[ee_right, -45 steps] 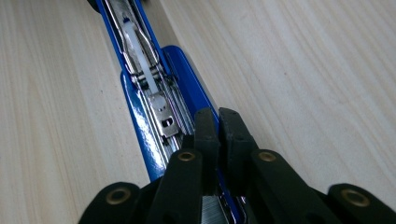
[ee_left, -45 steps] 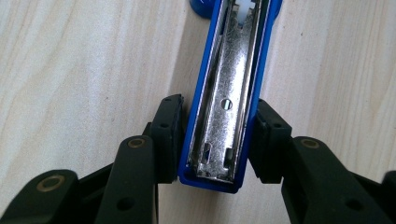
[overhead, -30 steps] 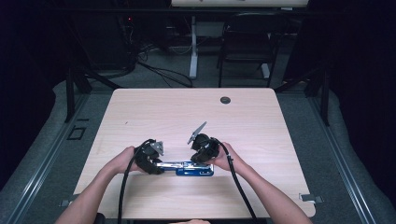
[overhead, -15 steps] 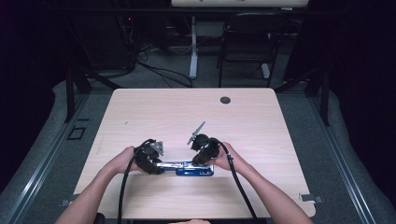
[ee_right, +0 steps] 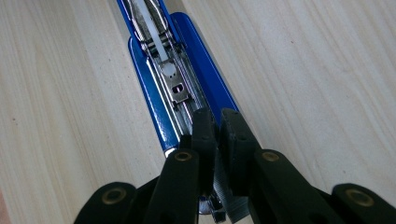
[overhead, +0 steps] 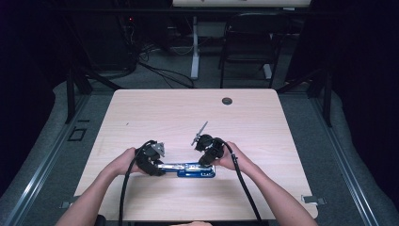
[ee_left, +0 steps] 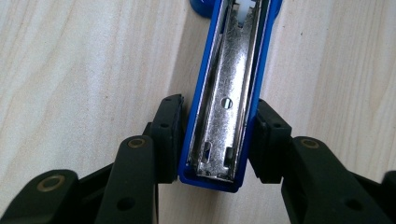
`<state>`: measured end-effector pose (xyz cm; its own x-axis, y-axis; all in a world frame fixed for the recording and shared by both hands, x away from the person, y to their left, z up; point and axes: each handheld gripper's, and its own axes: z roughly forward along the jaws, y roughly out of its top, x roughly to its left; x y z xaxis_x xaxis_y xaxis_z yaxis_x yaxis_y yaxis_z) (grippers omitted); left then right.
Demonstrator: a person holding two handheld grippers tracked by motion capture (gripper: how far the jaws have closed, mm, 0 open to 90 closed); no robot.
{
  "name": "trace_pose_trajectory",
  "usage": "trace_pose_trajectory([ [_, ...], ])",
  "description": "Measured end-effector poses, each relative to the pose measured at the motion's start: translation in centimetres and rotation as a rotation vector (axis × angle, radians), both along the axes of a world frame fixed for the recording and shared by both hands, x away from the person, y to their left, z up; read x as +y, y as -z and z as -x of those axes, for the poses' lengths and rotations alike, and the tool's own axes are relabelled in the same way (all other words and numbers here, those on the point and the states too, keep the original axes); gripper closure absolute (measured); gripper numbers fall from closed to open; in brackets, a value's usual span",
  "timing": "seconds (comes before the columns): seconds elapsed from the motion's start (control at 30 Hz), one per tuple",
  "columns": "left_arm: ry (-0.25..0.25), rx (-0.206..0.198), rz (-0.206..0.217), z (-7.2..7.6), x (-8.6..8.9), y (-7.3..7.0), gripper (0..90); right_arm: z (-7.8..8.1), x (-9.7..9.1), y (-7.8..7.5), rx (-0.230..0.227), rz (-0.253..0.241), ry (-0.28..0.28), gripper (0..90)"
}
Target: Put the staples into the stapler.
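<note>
I keep the left gripper [ee_left: 215, 140] clamped across the stiff, slick blue metal stapler [ee_left: 229, 93]; right gripper [ee_right: 219, 128], nearly shut, pinches something inside its opened tray, what I cannot tell.

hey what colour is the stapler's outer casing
Blue, around a silvery metal channel; the stapler shows best in the left gripper view.

A lab – bare desk [overhead: 169, 113], floor cables [overhead: 155, 70], dark surroundings.

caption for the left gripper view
Left gripper clamps the end of an opened blue stapler on a wooden table.
</note>
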<state>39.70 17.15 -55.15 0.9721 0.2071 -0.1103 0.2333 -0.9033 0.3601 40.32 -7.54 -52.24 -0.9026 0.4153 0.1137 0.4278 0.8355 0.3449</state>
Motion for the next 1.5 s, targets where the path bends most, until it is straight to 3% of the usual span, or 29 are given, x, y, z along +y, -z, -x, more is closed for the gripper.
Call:
trace_pose_trajectory([
  [0.23, 0.000, -0.001, -0.001, 0.0, 0.0, 0.0, 59.9, -0.2, -0.4, 0.0, 0.023, -0.024, 0.023, 82.4],
  [0.47, 0.001, 0.001, 0.000, 0.0, 0.0, 0.0, 59.9, -0.2, -1.4, -0.7, 0.024, -0.065, 0.010, 80.1],
  [0.7, -0.001, 0.000, -0.002, 0.0, 0.0, 0.0, 60.0, -0.1, -2.9, -1.4, 0.019, -0.071, -0.015, 78.3],
  [0.93, -0.001, 0.000, -0.002, 0.0, 0.0, 0.0, 60.0, -0.6, -3.4, -0.7, 0.045, -0.080, -0.065, 76.9],
  [1.13, -0.001, 0.002, -0.002, 0.0, 0.0, 0.0, 60.0, -0.7, -3.5, -0.4, 0.032, -0.069, -0.068, 76.4],
  [1.5, -0.001, 0.001, -0.005, 0.0, 0.0, 0.0, 60.0, -1.2, -3.2, 0.2, 0.064, -0.083, -0.063, 74.9],
])
